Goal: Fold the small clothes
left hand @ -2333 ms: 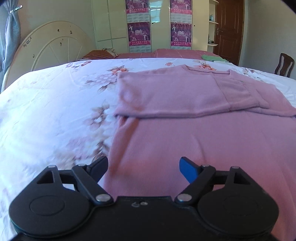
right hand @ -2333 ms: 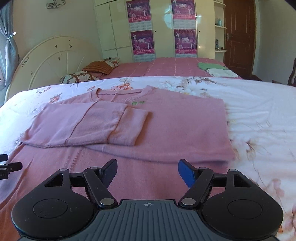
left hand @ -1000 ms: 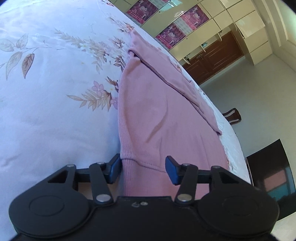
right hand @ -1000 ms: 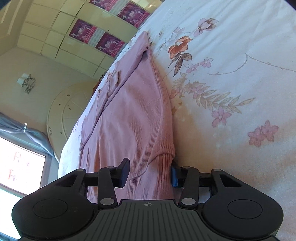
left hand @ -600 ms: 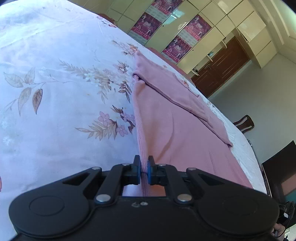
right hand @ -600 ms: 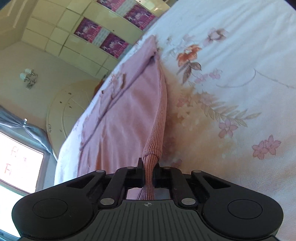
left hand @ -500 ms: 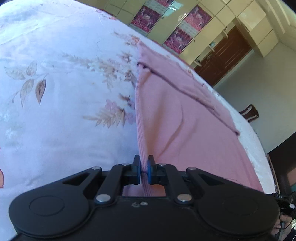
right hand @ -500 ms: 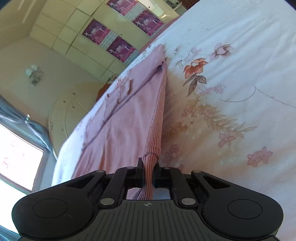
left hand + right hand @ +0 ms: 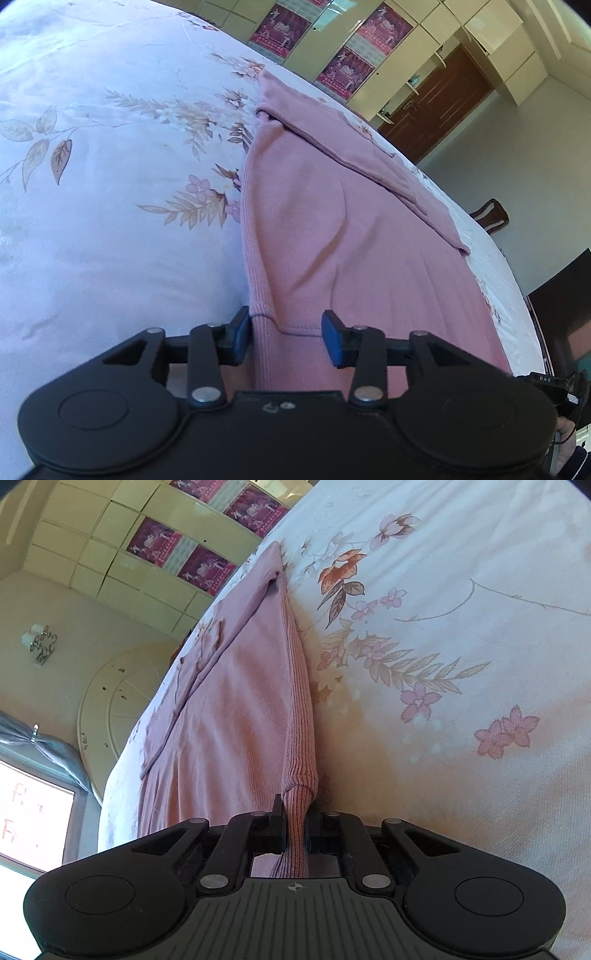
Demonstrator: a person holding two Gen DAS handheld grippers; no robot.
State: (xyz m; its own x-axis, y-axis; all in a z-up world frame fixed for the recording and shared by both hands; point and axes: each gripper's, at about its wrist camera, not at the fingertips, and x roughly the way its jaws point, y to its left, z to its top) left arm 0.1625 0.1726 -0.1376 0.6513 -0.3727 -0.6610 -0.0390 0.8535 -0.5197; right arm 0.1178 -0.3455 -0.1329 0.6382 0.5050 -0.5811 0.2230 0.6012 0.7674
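the pink sweater (image 9: 332, 229) lies flat on the bed (image 9: 92, 192), spread over a white sheet printed with flowers, its sleeves folded across the upper body. the left tool (image 9: 286, 338) is at the sweater's bottom left corner with its blue-padded fingers (image 9: 240, 332) set apart; the ribbed hem sits in the gap between them. the left finger touches the outer edge of the fabric, while the other finger stands a little off the cloth, so nothing is gripped here.

the right tool (image 9: 294, 830) is at the bottom right corner of the pink sweater (image 9: 229, 716). its fingers are drawn almost together and pinch a bunched fold of the ribbed hem, which rises out of the grip and runs up along the garment's right edge. the bed (image 9: 461, 646) shows just beside that edge.

behind the bed, a cream wardrobe (image 9: 369, 40) with purple posters and a brown door (image 9: 439, 99) are in view.
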